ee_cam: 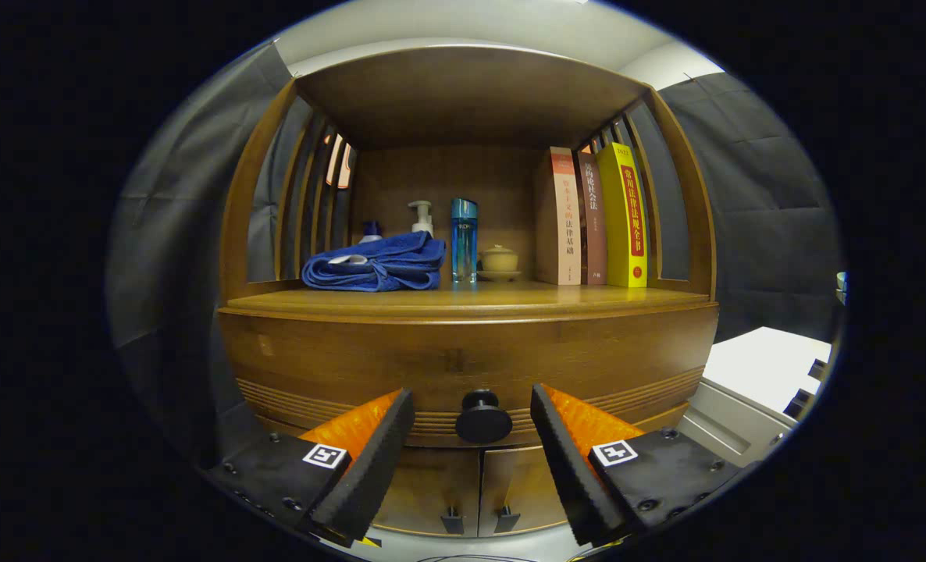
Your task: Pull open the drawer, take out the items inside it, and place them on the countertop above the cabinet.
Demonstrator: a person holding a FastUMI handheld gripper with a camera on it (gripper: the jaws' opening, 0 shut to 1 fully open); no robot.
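Drawer knob (483, 417) is sitting dead centre between your gripper (472, 428) fingers, black and round on the shut drawer (463, 367) front; the pads are standing wide apart, holding nothing, flanking it without touching; you are needing only a straight push ahead, then a close and a pull back along the fingers; beyond, the countertop (510, 297) is carrying a folded blue towel (377, 265), a pump bottle (422, 217), a blue bottle (464, 238), a small lidded cup (500, 260) and three books (594, 218).

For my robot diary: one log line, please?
stage: reaching knob | fingers: open, either side of knob, not touching | drawer: closed
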